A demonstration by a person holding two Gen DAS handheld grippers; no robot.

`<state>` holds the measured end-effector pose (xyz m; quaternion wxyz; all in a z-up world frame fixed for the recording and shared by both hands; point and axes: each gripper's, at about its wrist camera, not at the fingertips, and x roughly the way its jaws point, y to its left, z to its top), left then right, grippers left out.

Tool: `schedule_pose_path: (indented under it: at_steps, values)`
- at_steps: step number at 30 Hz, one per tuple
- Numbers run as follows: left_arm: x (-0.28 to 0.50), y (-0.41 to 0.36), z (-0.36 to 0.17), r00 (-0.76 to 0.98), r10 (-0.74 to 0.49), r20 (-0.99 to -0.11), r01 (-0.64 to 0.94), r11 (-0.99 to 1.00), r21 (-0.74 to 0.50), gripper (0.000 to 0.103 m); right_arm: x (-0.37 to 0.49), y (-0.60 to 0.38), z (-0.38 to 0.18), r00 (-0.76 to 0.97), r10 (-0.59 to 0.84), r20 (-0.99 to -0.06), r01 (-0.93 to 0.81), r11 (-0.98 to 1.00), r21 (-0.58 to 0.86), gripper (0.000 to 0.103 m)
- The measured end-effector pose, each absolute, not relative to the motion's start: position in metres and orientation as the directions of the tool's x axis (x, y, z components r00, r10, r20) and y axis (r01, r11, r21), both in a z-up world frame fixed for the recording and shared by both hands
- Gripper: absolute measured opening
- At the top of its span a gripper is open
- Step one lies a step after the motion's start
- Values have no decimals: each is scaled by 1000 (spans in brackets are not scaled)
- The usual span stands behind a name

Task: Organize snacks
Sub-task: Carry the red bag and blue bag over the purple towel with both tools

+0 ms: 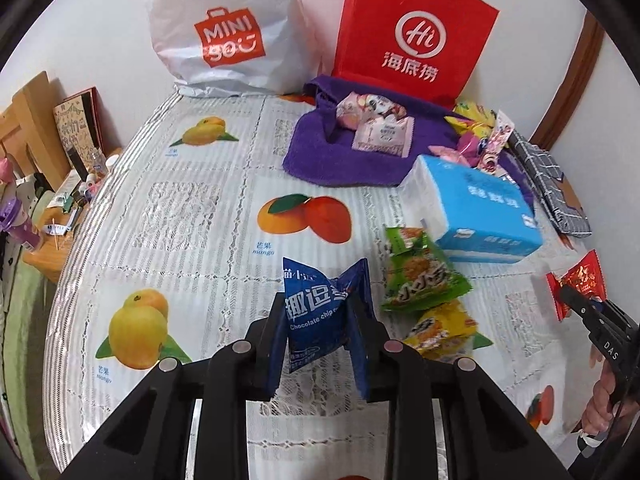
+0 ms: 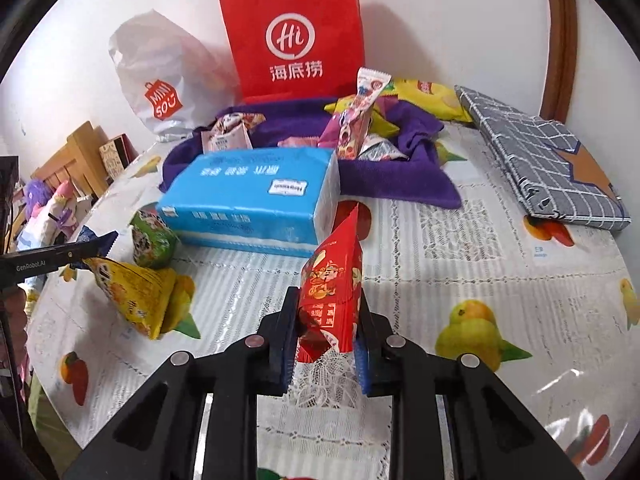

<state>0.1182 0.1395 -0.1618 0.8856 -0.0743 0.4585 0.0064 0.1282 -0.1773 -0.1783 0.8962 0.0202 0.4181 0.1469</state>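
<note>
My left gripper (image 1: 320,320) is shut on a blue chocolate-chip cookie packet (image 1: 320,308), held above the table. My right gripper (image 2: 328,320) is shut on a red snack packet (image 2: 332,296); it also shows at the right edge of the left wrist view (image 1: 576,284). A green packet (image 1: 420,276) and a yellow packet (image 1: 444,330) lie on the table just right of the left gripper. Several pink and yellow snacks (image 1: 378,124) lie on a purple cloth (image 1: 320,148) at the back.
A blue tissue pack (image 1: 476,212) lies between the cloth and the loose packets. A red paper bag (image 1: 412,28) and a white Miniso bag (image 1: 228,28) stand against the wall. A grey checked pouch (image 2: 548,164) lies at the right. The fruit-print tablecloth (image 1: 180,208) covers the table.
</note>
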Motion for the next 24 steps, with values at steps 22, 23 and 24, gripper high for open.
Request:
schedule_pose_path:
  at_steps: [22, 23, 24]
  values:
    - [163, 87, -76, 667, -88, -740, 19, 995, -100, 26, 172, -181, -95, 680, 274, -680, -238, 960, 149, 24]
    - [167, 86, -73, 670, -88, -737, 21, 995, -100, 26, 177, -181, -91, 683, 277, -676, -239, 959, 152, 24]
    - [172, 85, -70, 673, -90, -734, 24, 995, -100, 26, 180, -181, -89, 685, 279, -673, -240, 959, 154, 24]
